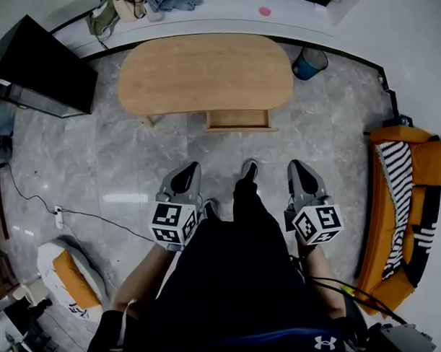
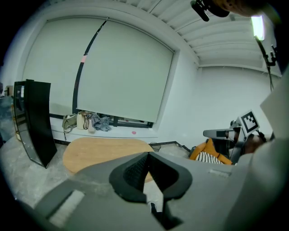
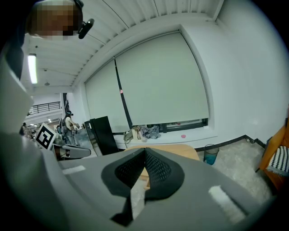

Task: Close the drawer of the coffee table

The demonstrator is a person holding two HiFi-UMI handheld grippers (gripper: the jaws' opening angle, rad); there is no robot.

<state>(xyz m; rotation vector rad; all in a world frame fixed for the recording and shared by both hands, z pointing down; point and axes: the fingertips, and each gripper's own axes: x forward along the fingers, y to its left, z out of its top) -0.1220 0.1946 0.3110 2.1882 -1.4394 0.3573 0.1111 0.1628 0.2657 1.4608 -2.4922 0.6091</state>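
Note:
A light wooden oval coffee table [image 1: 206, 71] stands on the grey stone floor ahead of me. Its drawer [image 1: 238, 121] sticks out from the near edge, right of centre. My left gripper [image 1: 185, 179] is held low in front of my left leg, jaws shut and empty, well short of the table. My right gripper [image 1: 301, 175] hangs level with it on the other side, also shut and empty. In the left gripper view the table [image 2: 97, 151] lies beyond the closed jaws [image 2: 147, 155]. The right gripper view shows the table [image 3: 178, 149] behind the closed jaws [image 3: 145, 152].
A black cabinet [image 1: 44, 68] stands left of the table. A blue waste bin [image 1: 309, 64] sits at the table's far right. An orange sofa [image 1: 403, 214] with a striped cloth lines the right side. A cable [image 1: 39, 199] runs across the floor at left.

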